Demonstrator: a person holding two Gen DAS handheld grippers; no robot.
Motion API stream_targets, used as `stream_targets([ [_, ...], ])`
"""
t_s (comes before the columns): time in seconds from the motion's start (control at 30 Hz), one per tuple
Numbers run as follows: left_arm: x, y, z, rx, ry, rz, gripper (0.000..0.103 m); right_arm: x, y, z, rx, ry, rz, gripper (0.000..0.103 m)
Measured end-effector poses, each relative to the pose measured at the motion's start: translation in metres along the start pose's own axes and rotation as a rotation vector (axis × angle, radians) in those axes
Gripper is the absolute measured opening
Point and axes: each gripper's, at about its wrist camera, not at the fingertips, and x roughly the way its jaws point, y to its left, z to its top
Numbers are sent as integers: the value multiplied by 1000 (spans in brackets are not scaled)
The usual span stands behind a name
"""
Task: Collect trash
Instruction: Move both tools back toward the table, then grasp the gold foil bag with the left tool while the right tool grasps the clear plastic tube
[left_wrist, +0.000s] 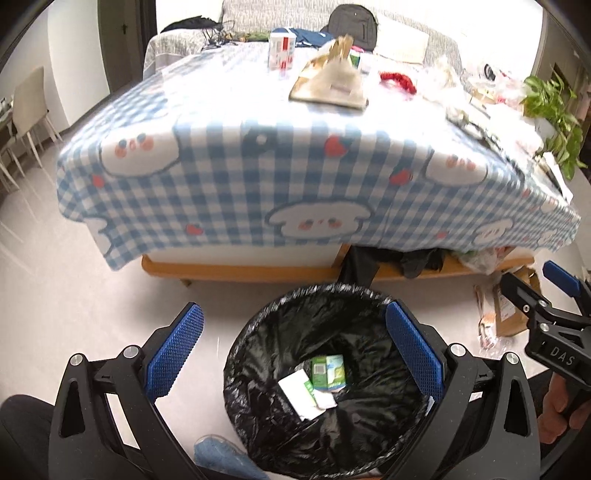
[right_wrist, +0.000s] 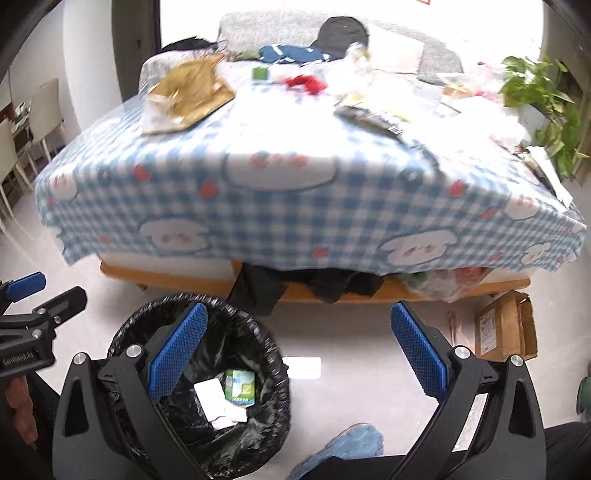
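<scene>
A round bin with a black liner (left_wrist: 280, 435) stands on the floor in front of the table; it also shows in the right wrist view (right_wrist: 255, 435). Inside lie a green carton (left_wrist: 328, 373) and white paper (left_wrist: 299, 393). My left gripper (left_wrist: 295, 350) is open and empty right above the bin. My right gripper (right_wrist: 299, 350) is open and empty, just right of the bin above the floor. On the checked tablecloth (left_wrist: 280, 170) lie a crumpled brown paper bag (left_wrist: 332, 83), a red-and-white carton (left_wrist: 281, 50), red scraps (left_wrist: 399, 79) and clear wrappers (right_wrist: 354, 66).
A cardboard package (right_wrist: 506, 325) lies on the floor at the right. A white paper (right_wrist: 303, 367) lies on the floor beside the bin. A potted plant (right_wrist: 543, 96) stands at the table's right. Dark clothes (right_wrist: 314, 284) hang under the table. Chairs (left_wrist: 29, 107) stand far left.
</scene>
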Motion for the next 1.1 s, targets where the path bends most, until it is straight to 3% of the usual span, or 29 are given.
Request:
stream_targets([
  [0.53,-13,-22,88,56,-67,-7,97,-25,-67,86,48,-108,-61,96],
  [1.1,11,-41,191,85,-82,17,96,5,-122,195,71,-107,-103,96],
])
